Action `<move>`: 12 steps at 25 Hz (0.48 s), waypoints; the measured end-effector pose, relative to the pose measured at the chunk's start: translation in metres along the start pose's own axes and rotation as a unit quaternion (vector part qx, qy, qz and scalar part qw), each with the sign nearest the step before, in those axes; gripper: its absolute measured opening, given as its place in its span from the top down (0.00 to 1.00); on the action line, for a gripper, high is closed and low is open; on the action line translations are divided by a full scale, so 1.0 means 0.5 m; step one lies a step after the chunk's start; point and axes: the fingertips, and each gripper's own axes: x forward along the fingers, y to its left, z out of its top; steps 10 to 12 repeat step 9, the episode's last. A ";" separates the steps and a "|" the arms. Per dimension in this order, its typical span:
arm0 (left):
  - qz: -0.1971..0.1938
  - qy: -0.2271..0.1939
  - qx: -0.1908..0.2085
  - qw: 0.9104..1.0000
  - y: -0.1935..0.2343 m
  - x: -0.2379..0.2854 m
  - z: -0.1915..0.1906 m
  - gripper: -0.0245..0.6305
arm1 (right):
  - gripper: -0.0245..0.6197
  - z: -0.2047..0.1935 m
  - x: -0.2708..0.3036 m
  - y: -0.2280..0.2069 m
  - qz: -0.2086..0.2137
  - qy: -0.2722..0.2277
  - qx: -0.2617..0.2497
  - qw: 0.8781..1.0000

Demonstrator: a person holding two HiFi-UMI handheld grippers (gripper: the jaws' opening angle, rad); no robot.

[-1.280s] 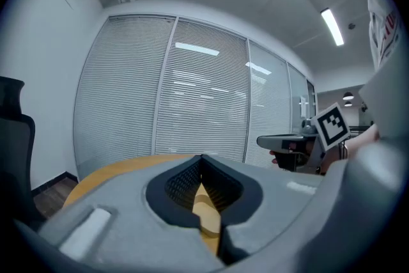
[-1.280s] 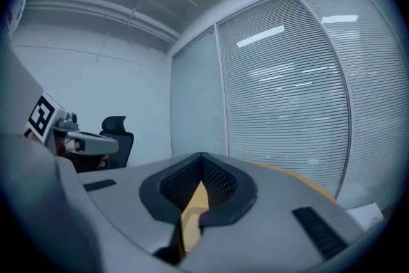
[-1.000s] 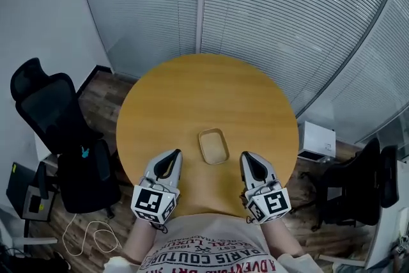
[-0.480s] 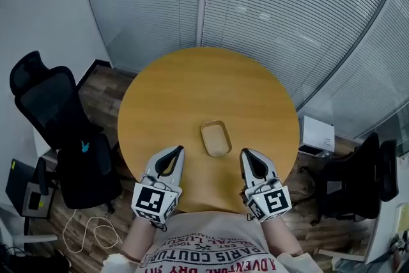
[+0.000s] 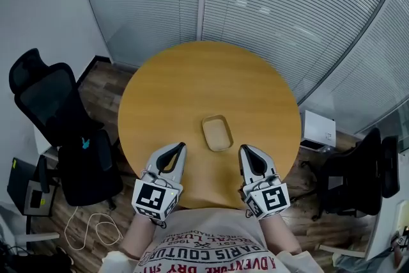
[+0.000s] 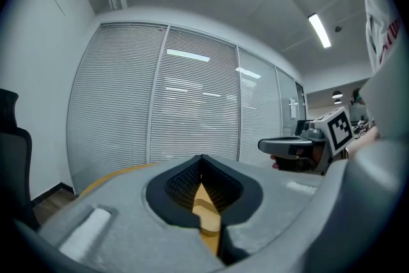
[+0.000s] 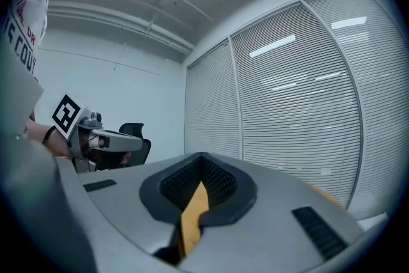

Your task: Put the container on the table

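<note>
A small tan container (image 5: 217,132), shallow with rounded corners, stands on the round wooden table (image 5: 192,80) a little in from its near edge. My left gripper (image 5: 181,148) hovers over the table's near edge to the container's left, jaws shut and empty. To the container's right my right gripper (image 5: 243,149) does the same, shut with nothing in it. Both are apart from the container. In the left gripper view the left gripper (image 6: 202,159) has its tips together and the right gripper (image 6: 298,146) shows at the right. The right gripper view shows the right gripper (image 7: 202,159) closed, with the left gripper (image 7: 105,137) beside it.
A black office chair (image 5: 45,102) stands left of the table and another (image 5: 358,182) to the right. A white box (image 5: 317,135) sits on the floor at the right. Glass walls with blinds (image 5: 255,3) curve round the far side. A cable (image 5: 89,233) lies on the floor.
Both grippers keep their places and stay shut. The head view has shifted slightly, so the table and container sit a little higher in the picture.
</note>
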 end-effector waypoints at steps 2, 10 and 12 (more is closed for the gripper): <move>0.000 0.002 -0.001 1.000 0.000 0.002 -0.003 0.95 | 0.95 -0.003 0.002 0.000 0.001 0.000 0.002 1.000; -0.002 0.001 0.002 1.000 0.010 0.007 -0.002 0.95 | 0.95 -0.013 0.018 -0.007 -0.007 -0.002 0.018 1.000; -0.002 0.001 0.002 1.000 0.010 0.007 -0.002 0.95 | 0.95 -0.013 0.018 -0.007 -0.007 -0.002 0.018 1.000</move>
